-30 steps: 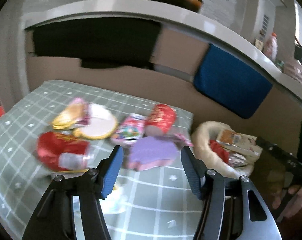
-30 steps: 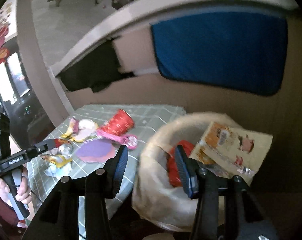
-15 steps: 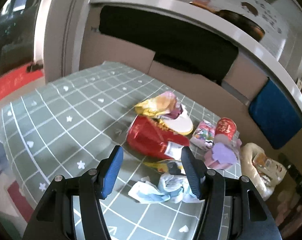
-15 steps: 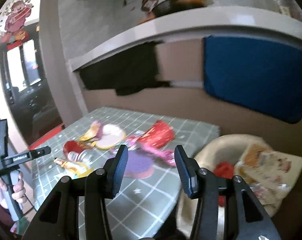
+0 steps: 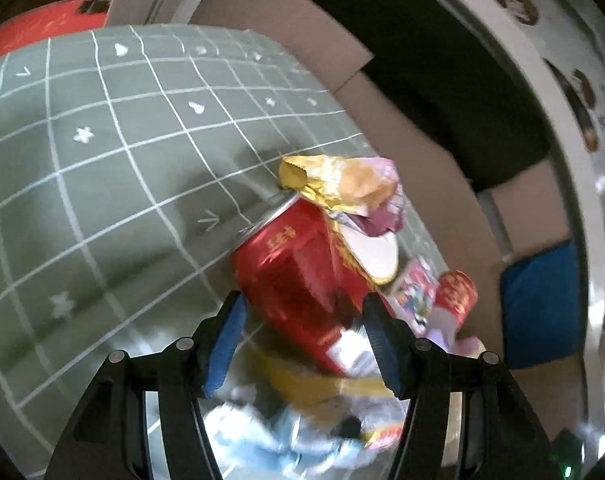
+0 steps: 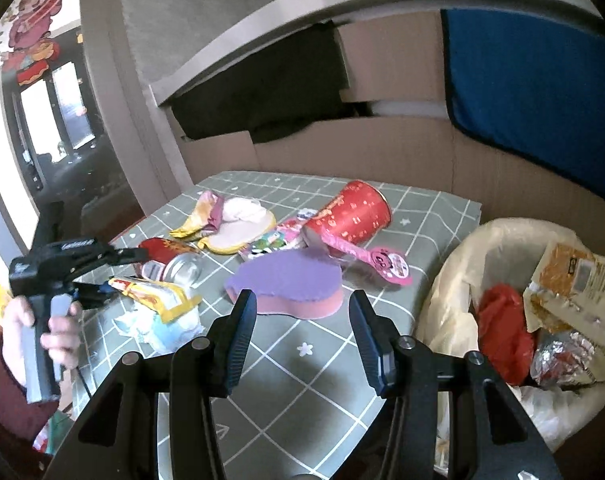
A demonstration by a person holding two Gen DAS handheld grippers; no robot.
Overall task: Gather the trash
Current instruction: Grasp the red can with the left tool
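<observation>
Reaching over the tabletop with jaws apart and empty, the left gripper frames the crushed red can, so next it should close there, while the right gripper, also apart, waits near the trash bag.

Right gripper hangs with jaws parted, empty, above the green checked tablecloth. Purple heart-shaped foam piece lies just ahead. Cream-lined trash basket stands beside the table, holding wrappers.
</observation>
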